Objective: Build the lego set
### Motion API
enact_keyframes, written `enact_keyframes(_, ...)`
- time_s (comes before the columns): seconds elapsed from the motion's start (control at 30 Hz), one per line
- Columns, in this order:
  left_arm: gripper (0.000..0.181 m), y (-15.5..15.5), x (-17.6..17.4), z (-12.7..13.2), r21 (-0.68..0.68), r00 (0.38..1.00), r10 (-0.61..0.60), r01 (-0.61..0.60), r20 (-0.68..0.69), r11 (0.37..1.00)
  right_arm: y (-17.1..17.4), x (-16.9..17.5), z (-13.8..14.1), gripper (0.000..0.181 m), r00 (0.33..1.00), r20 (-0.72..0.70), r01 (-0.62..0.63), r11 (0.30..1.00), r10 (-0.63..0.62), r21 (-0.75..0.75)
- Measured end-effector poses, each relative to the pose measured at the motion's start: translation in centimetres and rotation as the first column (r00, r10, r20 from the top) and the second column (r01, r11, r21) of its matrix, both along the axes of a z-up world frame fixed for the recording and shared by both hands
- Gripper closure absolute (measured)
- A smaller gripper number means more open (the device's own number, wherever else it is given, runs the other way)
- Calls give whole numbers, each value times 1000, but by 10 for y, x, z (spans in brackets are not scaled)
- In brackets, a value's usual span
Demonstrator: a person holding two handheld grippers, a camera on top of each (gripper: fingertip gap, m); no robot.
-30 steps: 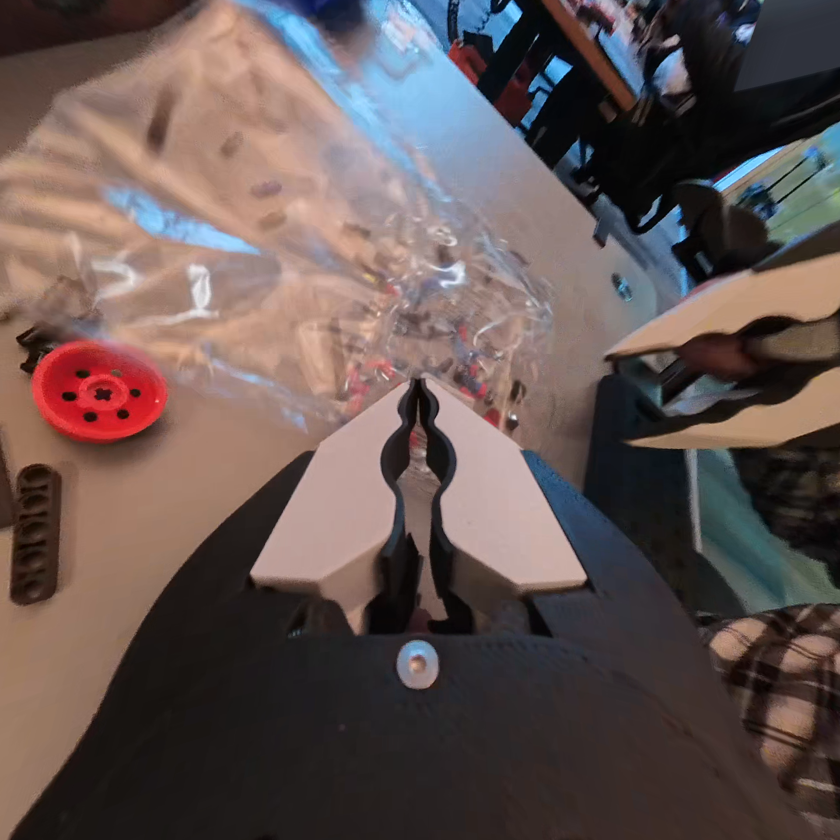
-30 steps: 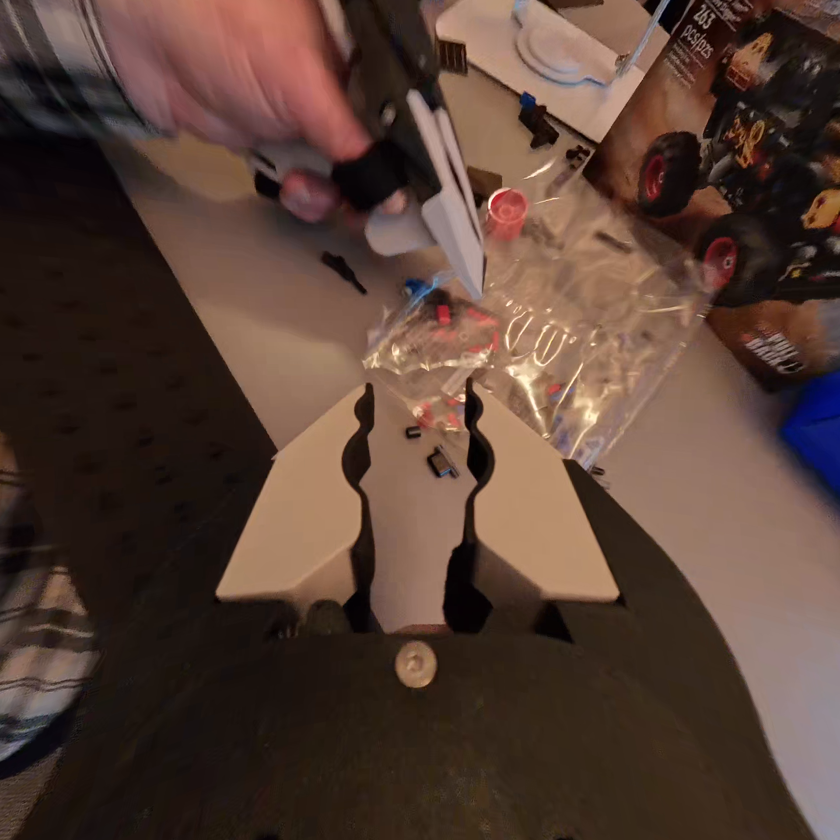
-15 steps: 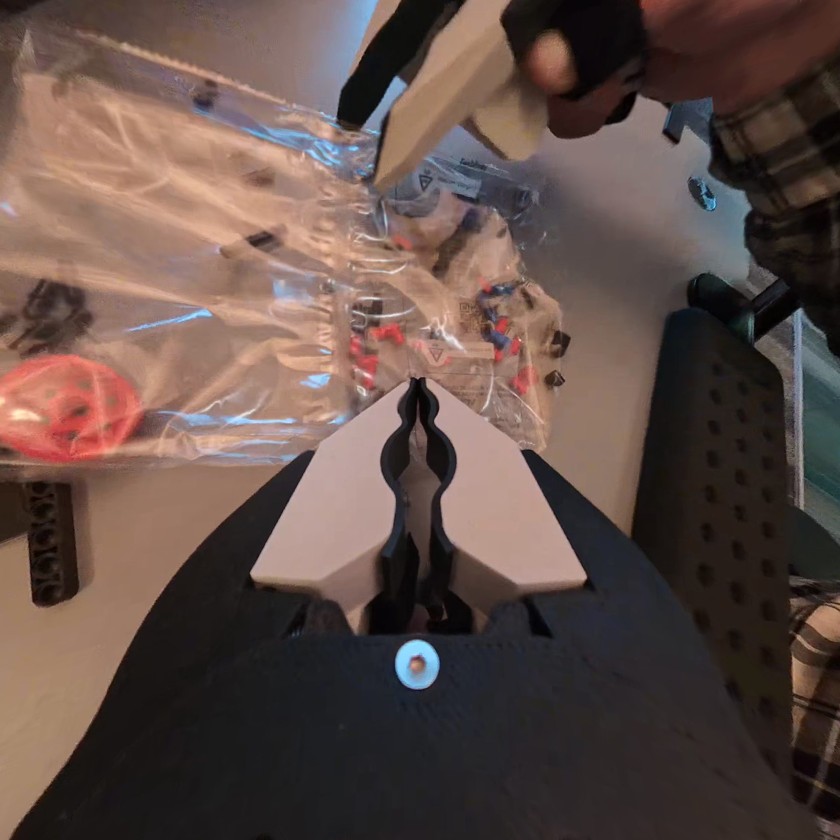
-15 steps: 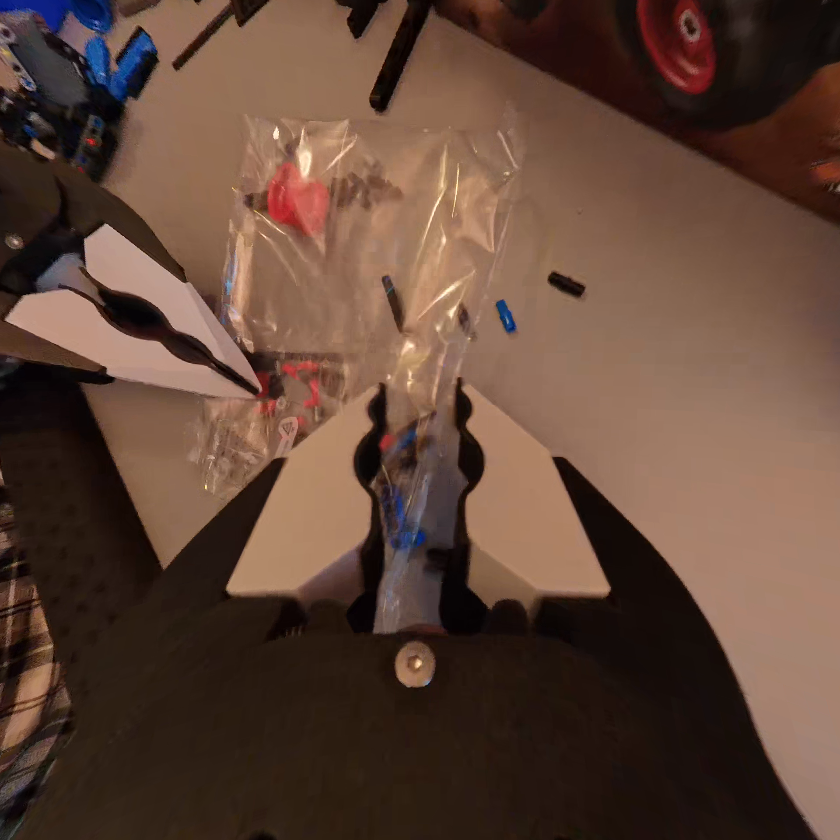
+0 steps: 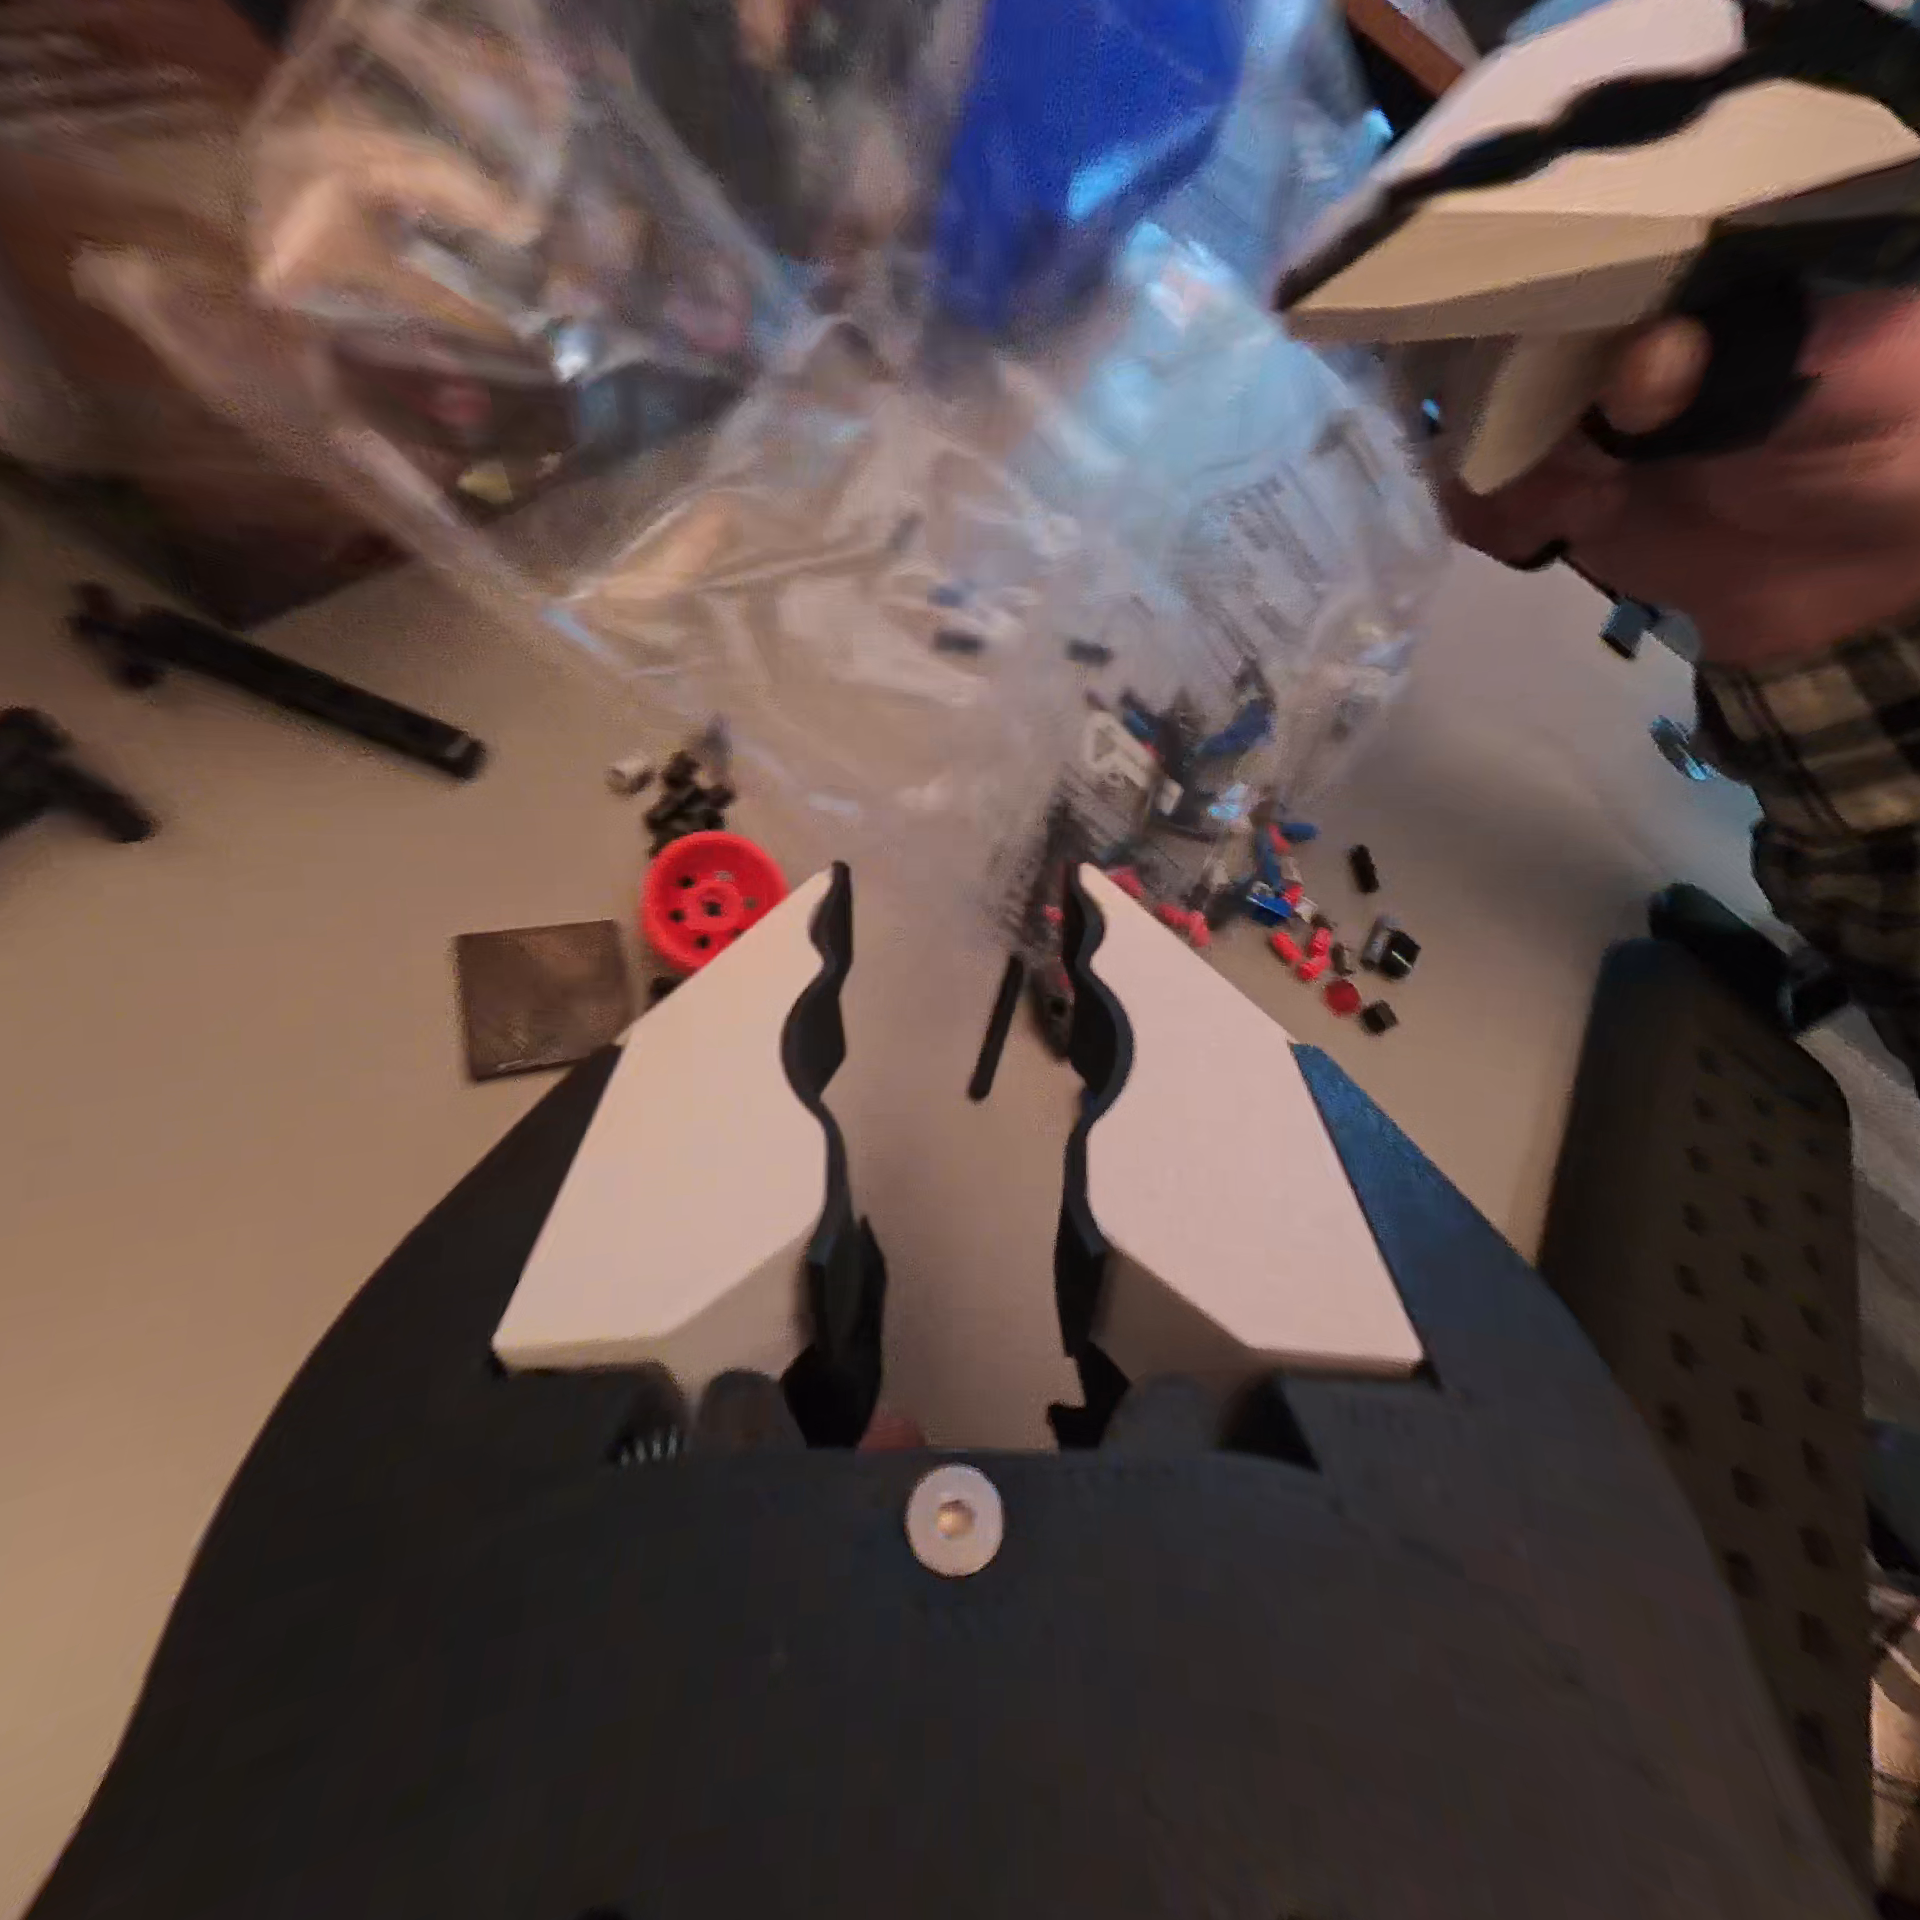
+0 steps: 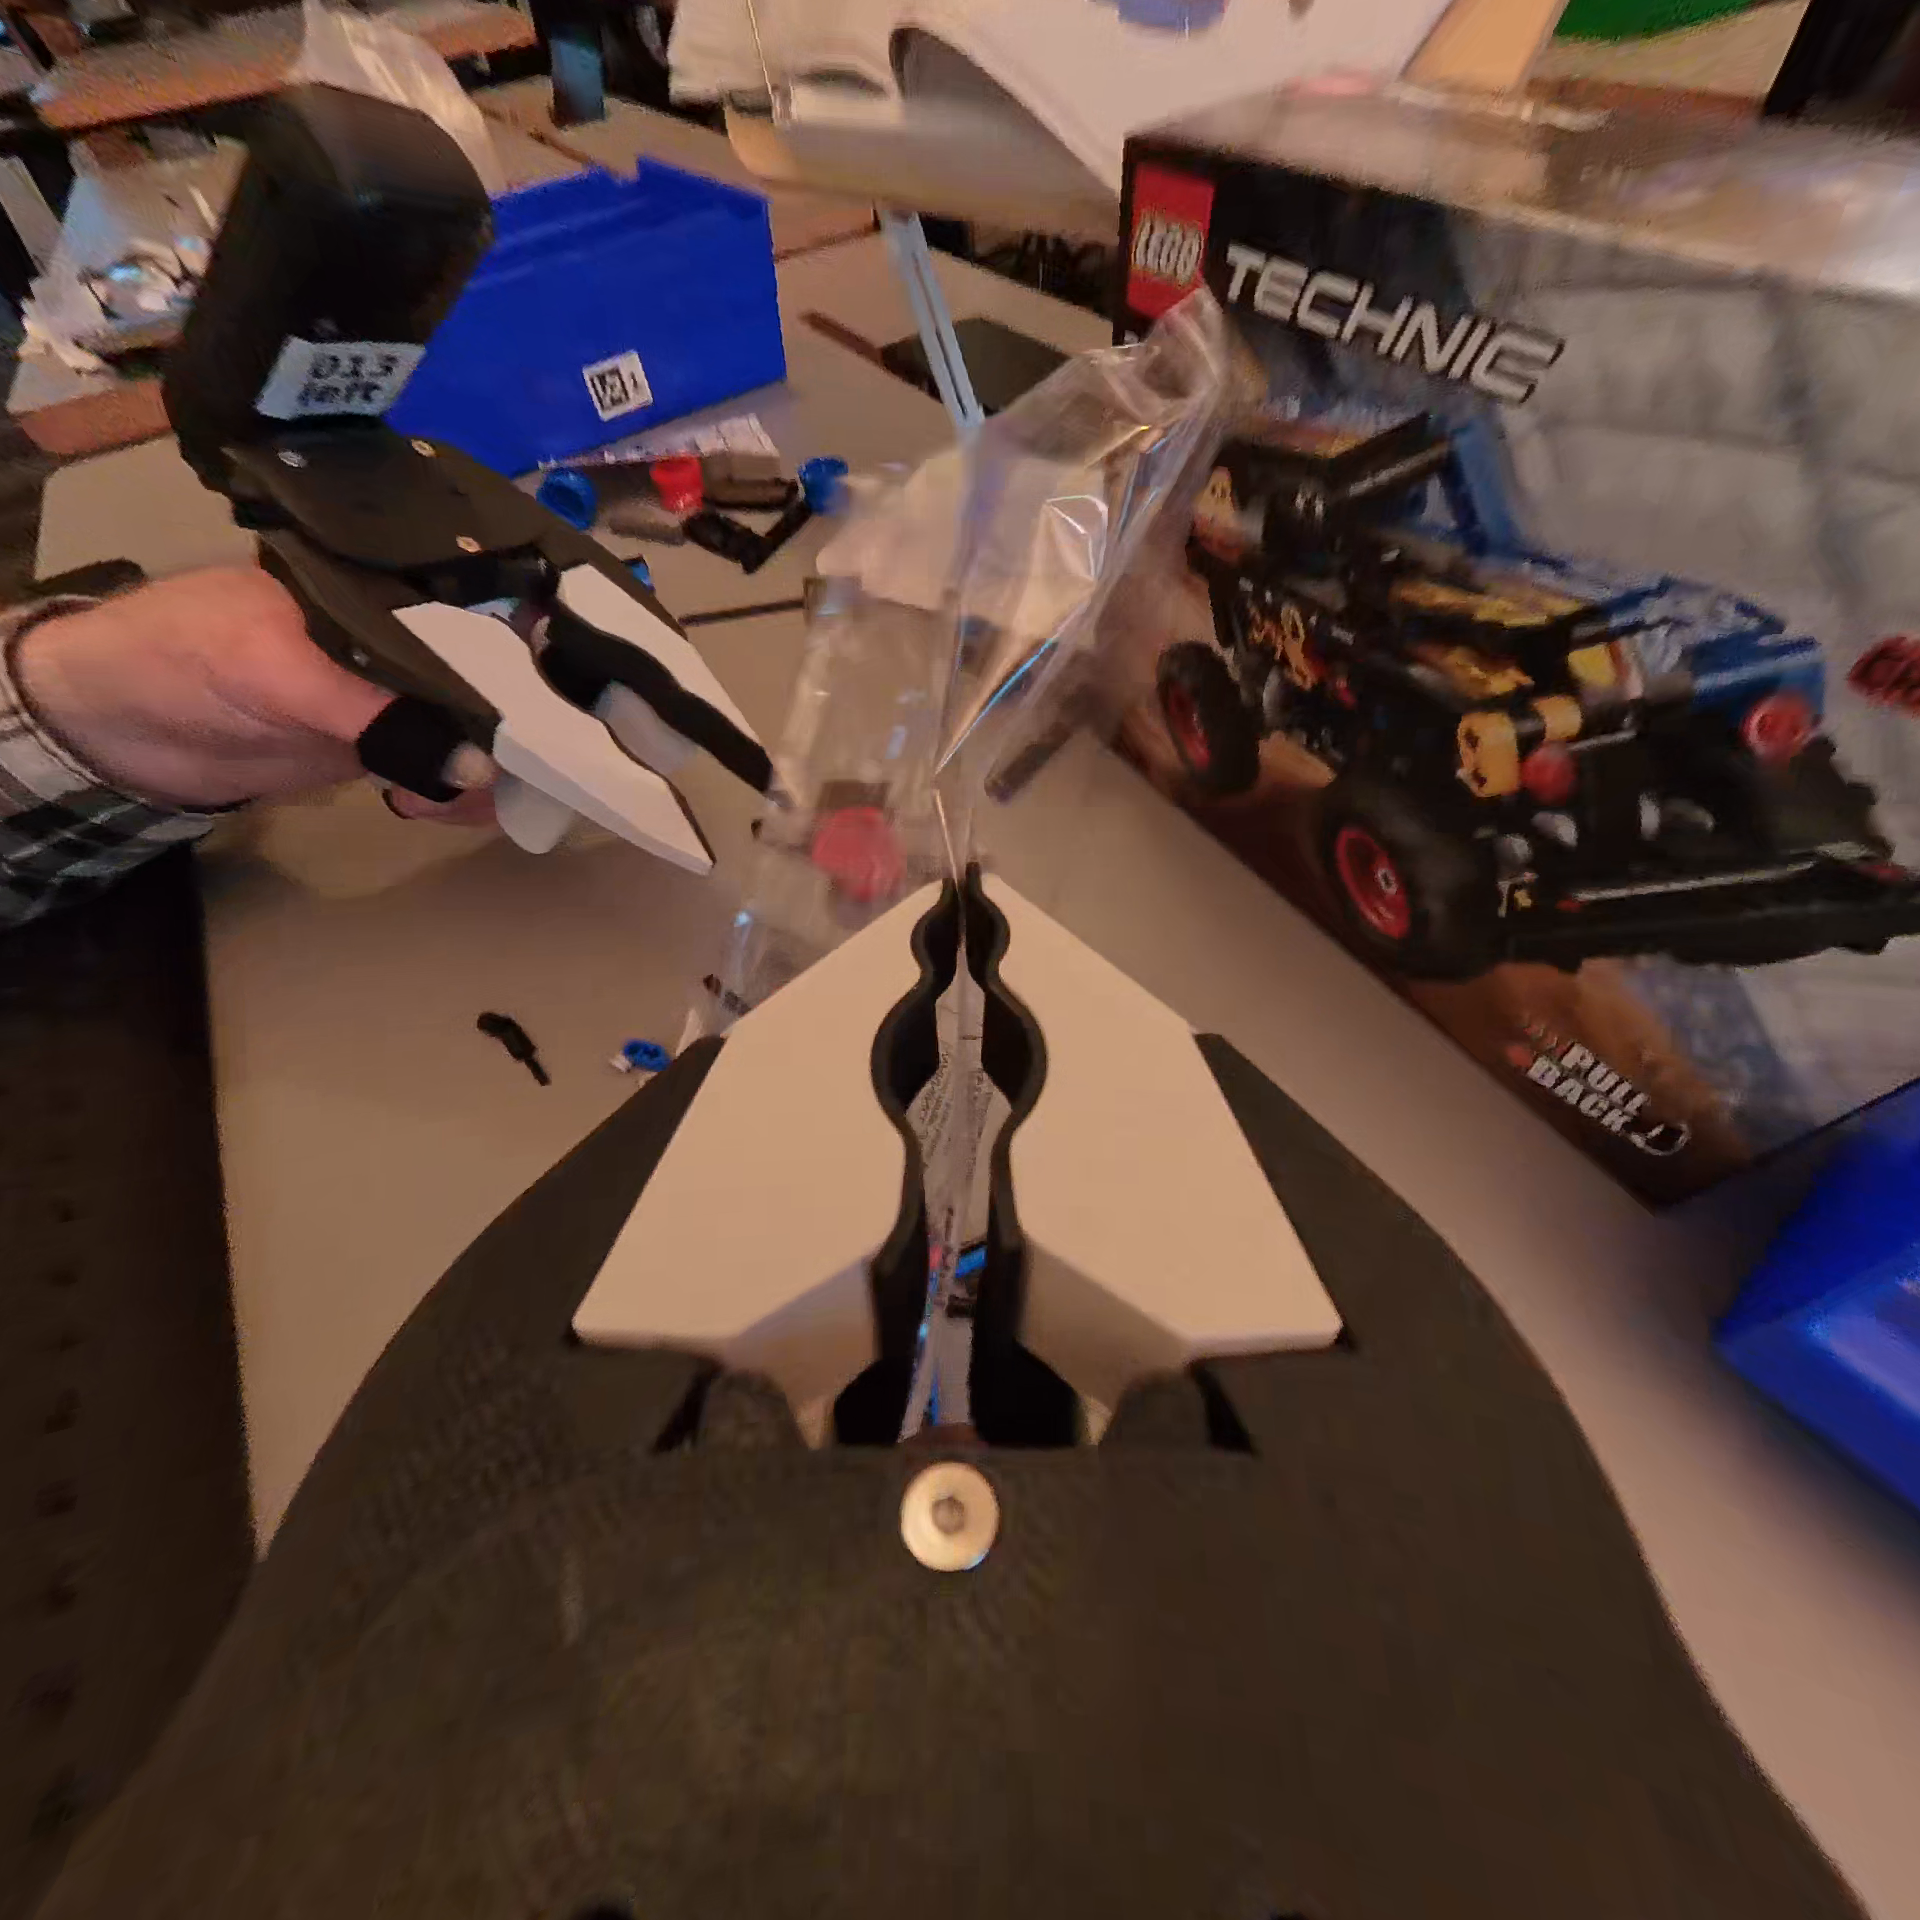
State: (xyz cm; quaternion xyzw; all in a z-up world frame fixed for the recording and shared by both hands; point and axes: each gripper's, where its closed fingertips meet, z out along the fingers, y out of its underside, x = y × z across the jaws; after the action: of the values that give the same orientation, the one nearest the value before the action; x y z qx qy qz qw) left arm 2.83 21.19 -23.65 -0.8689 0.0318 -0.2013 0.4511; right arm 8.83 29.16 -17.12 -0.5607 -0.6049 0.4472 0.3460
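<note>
My right gripper [image 6: 961,883] is shut on a clear plastic bag [image 6: 1039,582] and holds it up above the table. In the left wrist view the bag [image 5: 935,520] hangs blurred, with the right gripper [image 5: 1351,281] at its top right. Small red and blue pins [image 5: 1278,925] lie spilled on the table under it. My left gripper [image 5: 961,894] is open and empty, low over the table, with a thin black axle [image 5: 997,1029] between its fingers. A red wheel hub [image 5: 712,902] lies just left of its left fingertip. The left gripper [image 6: 743,826] also shows in the right wrist view beside the bag.
The set's box [image 6: 1558,675] stands at the right. A blue bin [image 6: 603,312] and loose parts [image 6: 717,499] are behind, with another blue bin [image 6: 1849,1299] near right. A dark square tile [image 5: 545,997] and a long black beam [image 5: 301,691] lie left. A black chair [image 5: 1704,1247] is at the table edge. About 12 centimeters separates my left fingertips from my right. To reach the dark square tile [image 5: 545,997] in a straight line is about 7 centimeters for my left fingers, about 20 centimeters for my right. My right wrist view [image 6: 841,799] looks at it from another angle.
My left gripper has opened and let go of the bag. My right gripper has shut on the bag and lifted it, and small pieces now lie loose on the table.
</note>
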Motion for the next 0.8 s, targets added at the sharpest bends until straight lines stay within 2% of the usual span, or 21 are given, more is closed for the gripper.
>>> enact_keyframes(0.07, 131, 1, -11, 3, 11, 999, 38, -38, 14, 999, -1, -1, 11, 181, 999, -52, 10, 1000, -8, 26)
enact_keyframes(0.3, 129, 3, -13, 6, 27, 998, 54, -54, 13, 998, 6, -8, 24, 181, 988, -132, 92, 992, -80, 89)
enact_keyframes(0.43, 129, 3, -16, 11, 43, 997, 72, -72, 2, 996, 20, -1, 52, 181, 973, -192, 152, 982, -130, 109)
enact_keyframes(0.53, 129, 1, -18, 16, 56, 996, 81, -79, -25, 995, 35, 14, 88, 181, 952, -249, 213, 969, -177, 126)
enact_keyframes(0.7, 128, -4, -13, 24, 68, 995, 65, -59, -81, 996, 88, 48, 148, 181, 885, -316, 391, 914, -342, 105)
enact_keyframes(0.8, 128, -11, -9, 27, 70, 989, 40, -31, -143, 997, 141, 69, 160, 181, 816, -302, 532, 845, -493, 59)
